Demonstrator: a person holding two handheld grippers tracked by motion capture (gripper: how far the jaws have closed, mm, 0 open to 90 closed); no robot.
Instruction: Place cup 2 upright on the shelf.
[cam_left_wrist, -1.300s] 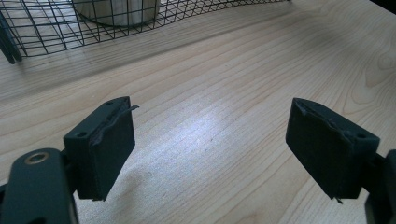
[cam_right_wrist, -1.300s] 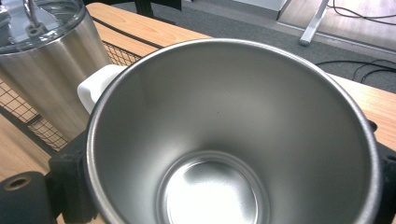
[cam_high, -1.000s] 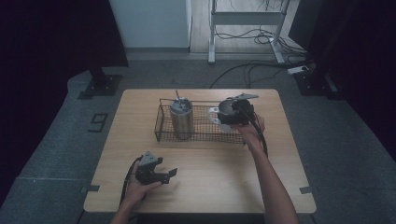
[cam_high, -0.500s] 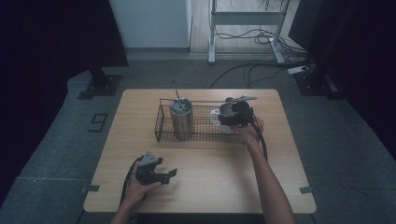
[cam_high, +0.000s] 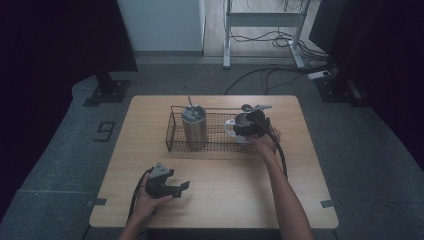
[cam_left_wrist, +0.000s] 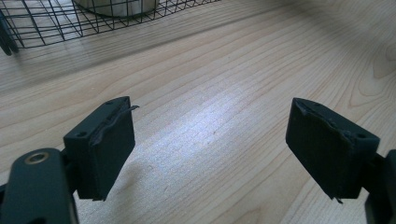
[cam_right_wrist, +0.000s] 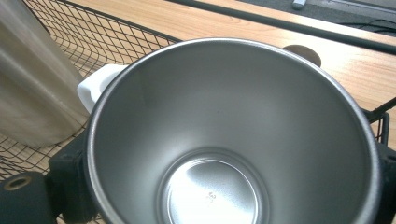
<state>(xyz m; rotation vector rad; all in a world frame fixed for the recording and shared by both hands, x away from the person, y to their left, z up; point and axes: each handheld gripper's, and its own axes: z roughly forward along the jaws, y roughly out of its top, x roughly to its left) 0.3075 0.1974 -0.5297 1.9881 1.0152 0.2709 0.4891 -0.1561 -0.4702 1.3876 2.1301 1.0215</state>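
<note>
steel-grey cup (cam_right_wrist: 233, 135) | black wire basket (cam_high: 215, 132) | pale wood-grain table (cam_high: 225, 200)

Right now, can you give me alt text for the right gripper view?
A steel mug with a white handle sits between the right gripper's black jaws, seen from above, its inside bare. It is over the wire basket, with a tall steel tumbler beside it on the wooden table.

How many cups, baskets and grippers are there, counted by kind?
Steel cups: 2, a tall tumbler and a white-handled mug
Wire basket: 1
Grippers: 2, the left gripper and the right gripper
Total: 5
</note>
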